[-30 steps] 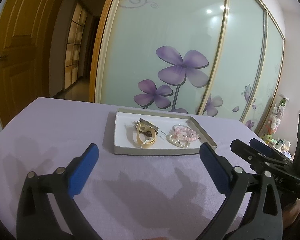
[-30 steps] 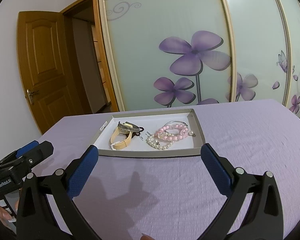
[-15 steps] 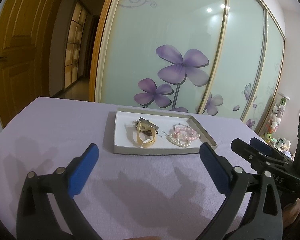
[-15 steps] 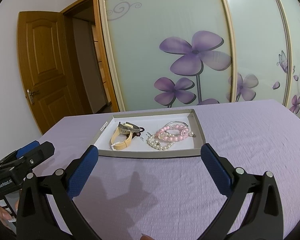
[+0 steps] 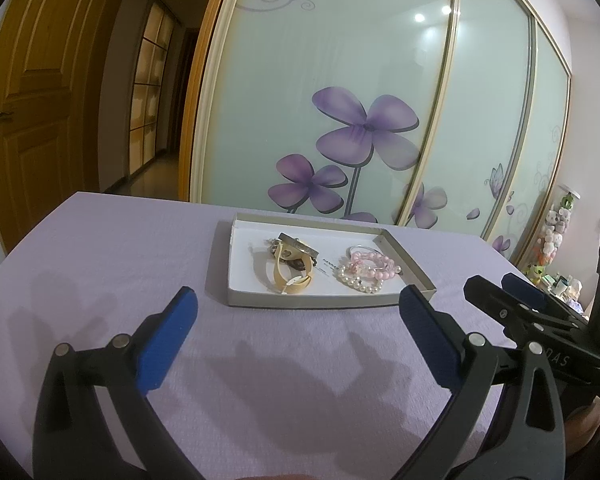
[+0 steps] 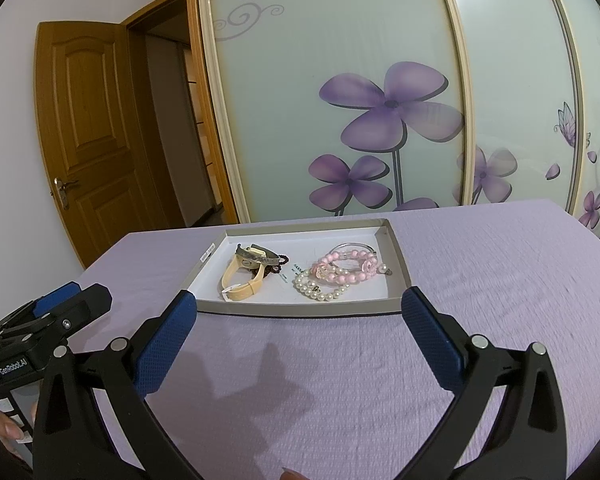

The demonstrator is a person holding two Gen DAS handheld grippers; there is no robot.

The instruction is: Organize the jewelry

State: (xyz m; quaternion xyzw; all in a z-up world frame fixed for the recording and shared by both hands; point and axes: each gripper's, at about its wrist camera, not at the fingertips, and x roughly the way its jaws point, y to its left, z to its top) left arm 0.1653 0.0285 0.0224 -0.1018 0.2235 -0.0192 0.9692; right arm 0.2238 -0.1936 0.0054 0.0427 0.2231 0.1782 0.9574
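A shallow grey box lid (image 5: 320, 301) (image 6: 300, 308) with a white inside lies on the lilac table. In it lie a beige-strap watch (image 5: 288, 276) (image 6: 244, 278), a pink bead bracelet (image 5: 374, 266) (image 6: 346, 266), a white pearl bracelet (image 5: 360, 284) (image 6: 320, 290) and a thin silver bangle (image 6: 352, 246). My left gripper (image 5: 298, 320) is open and empty, short of the lid's near edge. My right gripper (image 6: 300, 312) is open and empty, its tips level with the lid's near edge. Each gripper shows in the other's view, the right one (image 5: 512, 296) and the left one (image 6: 64, 300).
The lilac cloth covers the table (image 5: 100, 264) (image 6: 500, 264). Sliding wardrobe doors with purple flowers (image 6: 392, 108) stand behind the table. A wooden door (image 6: 88, 120) is at the left. Soft toys (image 5: 556, 232) sit far right.
Both grippers have edged slightly forward toward the lid. Nothing was taken hold of or let go.
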